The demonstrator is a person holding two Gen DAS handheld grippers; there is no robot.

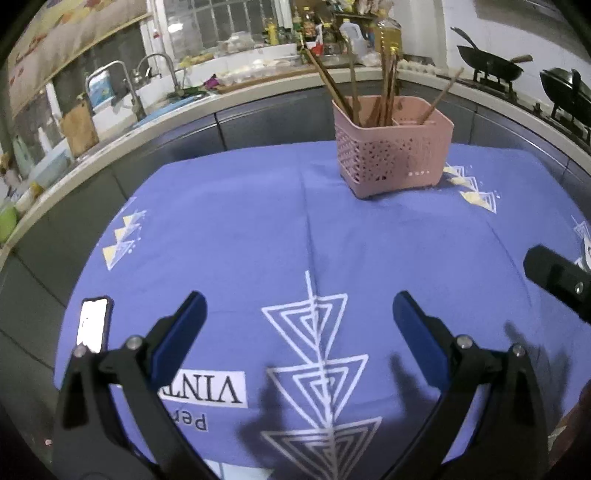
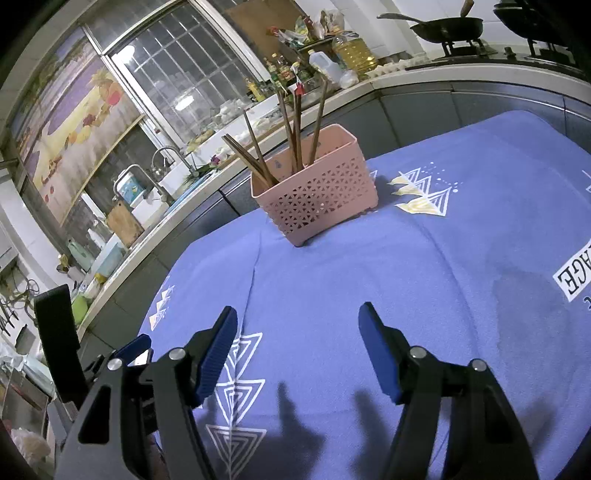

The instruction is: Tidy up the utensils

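Note:
A pink perforated utensil basket stands at the far side of the blue tablecloth. Several brown chopsticks stand upright in it. The basket also shows in the right wrist view with its chopsticks. My left gripper is open and empty, low over the cloth near the front edge. My right gripper is open and empty, also over the cloth, well short of the basket. Part of the right gripper shows at the right edge of the left wrist view.
A phone with a lit screen lies on the cloth at the front left. A kitchen counter with a sink and tap, bottles and woks runs behind the table.

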